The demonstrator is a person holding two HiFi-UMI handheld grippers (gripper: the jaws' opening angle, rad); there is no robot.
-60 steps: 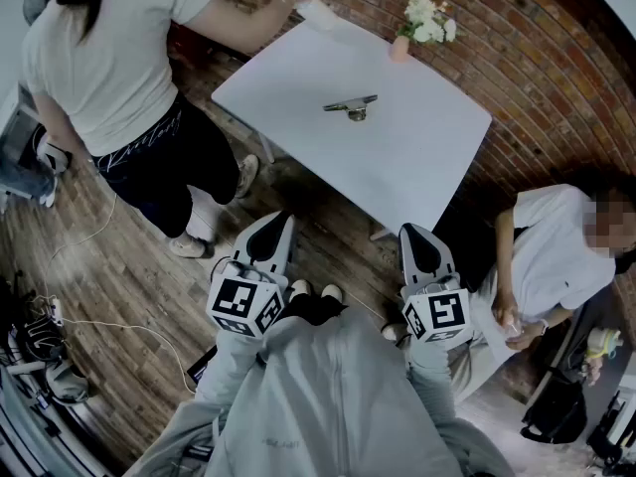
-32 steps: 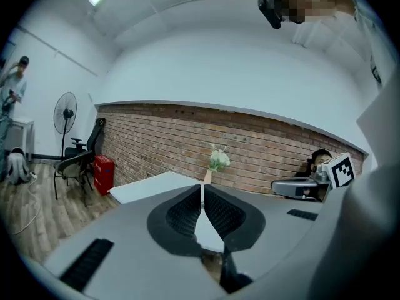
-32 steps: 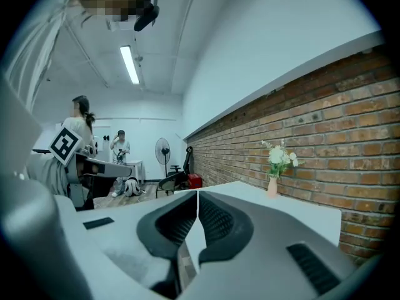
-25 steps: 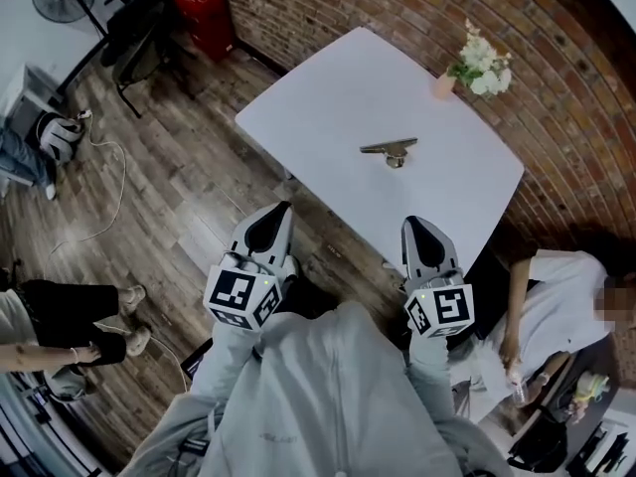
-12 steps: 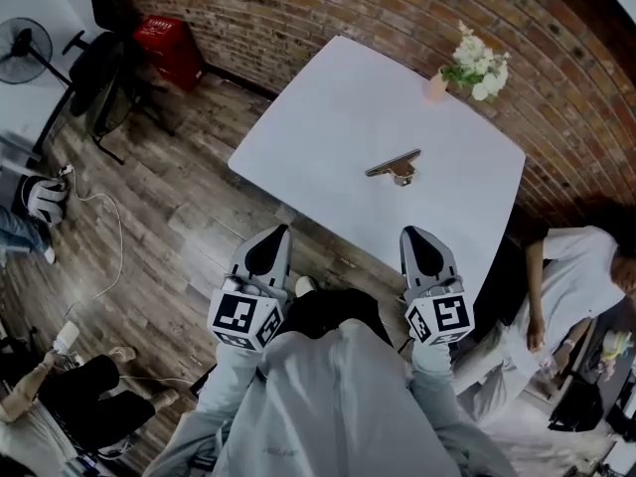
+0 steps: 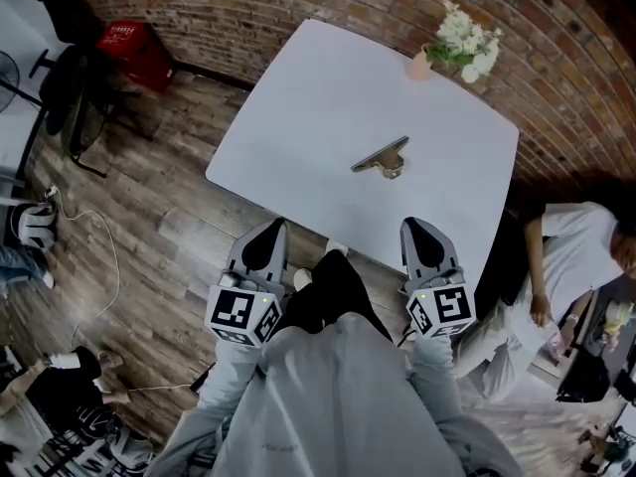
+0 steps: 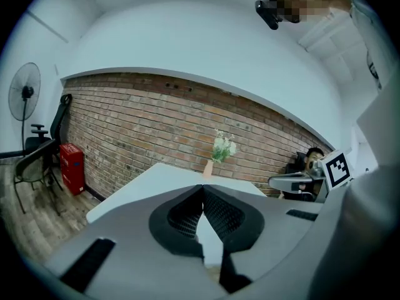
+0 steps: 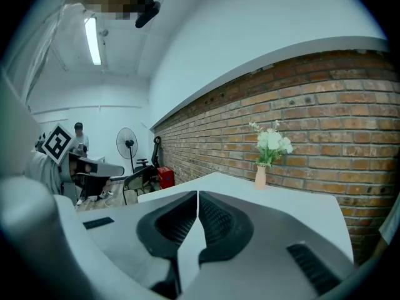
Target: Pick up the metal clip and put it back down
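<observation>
1. Head view: found slim grey metal clip lying flat on square white table, near its middle, touched by nothing.
2. Read long axis as slanting from near-left to far-right; noted small rounded loop on bar's near side.
3. Located left gripper and right gripper short of table's near edge, pointed toward it, well apart from clip.
4. Checked left gripper view and right gripper view: saw jaws pressed together on both, with nothing between; saw no clip in either view.
5. Judged clip ahead of and between the two grippers, nearer the right one; expected need to spread those jaws, then reach forward and slightly left across the bar.
</observation>
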